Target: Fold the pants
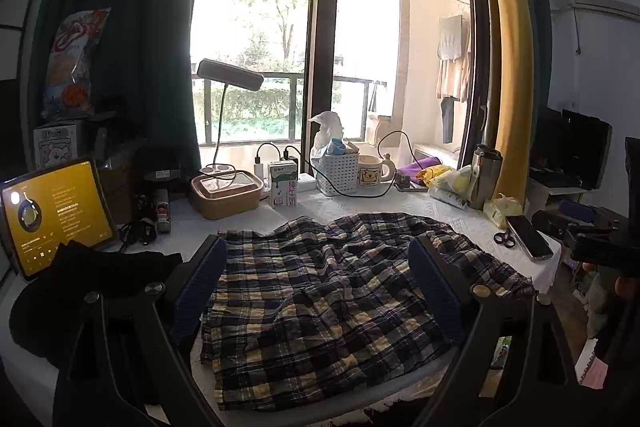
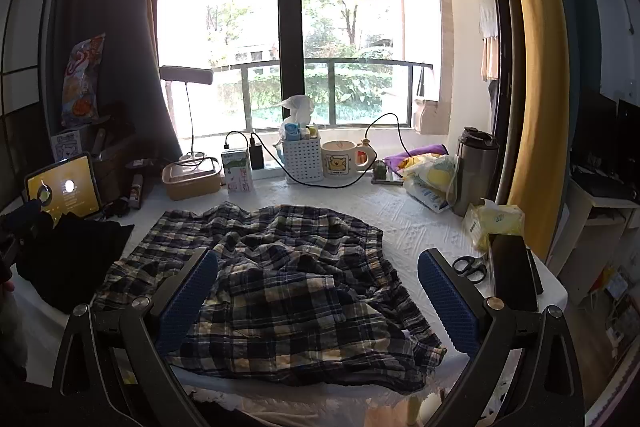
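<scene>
Both the left hand-held gripper (image 1: pixel 320 291) and the right hand-held gripper (image 2: pixel 320 295) hang wide apart, holding nothing. Below them, crumpled checked pants (image 2: pixel 276 283) lie on the white desk (image 2: pixel 420 223), stretched left to right.

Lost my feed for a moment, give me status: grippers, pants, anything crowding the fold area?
Left gripper open, right gripper open, both empty above the cloth. Plaid pants rumpled on table, unfolded. Black garment touching left edge; scissors and phone close on right.

table (image 2: pixel 404 223), white cloth | plaid pants (image 2: pixel 280 279) crumpled at centre | dark garment (image 2: pixel 68 263) left | scissors (image 2: pixel 470 265), phone (image 2: pixel 514 271) right
</scene>
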`<state>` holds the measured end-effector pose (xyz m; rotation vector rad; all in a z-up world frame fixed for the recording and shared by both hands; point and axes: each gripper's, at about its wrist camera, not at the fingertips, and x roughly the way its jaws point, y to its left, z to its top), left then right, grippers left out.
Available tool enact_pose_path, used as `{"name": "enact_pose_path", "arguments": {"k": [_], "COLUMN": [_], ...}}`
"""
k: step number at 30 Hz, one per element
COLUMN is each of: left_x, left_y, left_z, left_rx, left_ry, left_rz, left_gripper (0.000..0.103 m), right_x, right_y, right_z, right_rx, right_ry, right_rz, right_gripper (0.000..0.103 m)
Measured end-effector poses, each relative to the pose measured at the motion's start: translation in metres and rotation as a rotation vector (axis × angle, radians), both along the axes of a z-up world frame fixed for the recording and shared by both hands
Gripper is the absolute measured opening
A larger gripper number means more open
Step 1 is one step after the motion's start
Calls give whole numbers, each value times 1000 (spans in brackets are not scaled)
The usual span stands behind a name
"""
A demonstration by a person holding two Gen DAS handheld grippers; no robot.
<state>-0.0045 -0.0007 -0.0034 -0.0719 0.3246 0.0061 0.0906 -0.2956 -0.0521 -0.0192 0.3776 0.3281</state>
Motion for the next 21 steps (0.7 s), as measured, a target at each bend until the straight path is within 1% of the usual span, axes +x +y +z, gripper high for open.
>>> {"name": "enact_pose_path", "arguments": {"k": [21], "left_x": [-1], "left_y": [0], "left_z": [4], "left_rx": [2], "left_ry": [2], "left_rz": [5], "left_gripper": [91], "right_x": [-1], "right_y": [0], "right_z": [6], "right_rx": [5], "right_ry": [-11], "right_rz": [8], "right_gripper": [101]}}
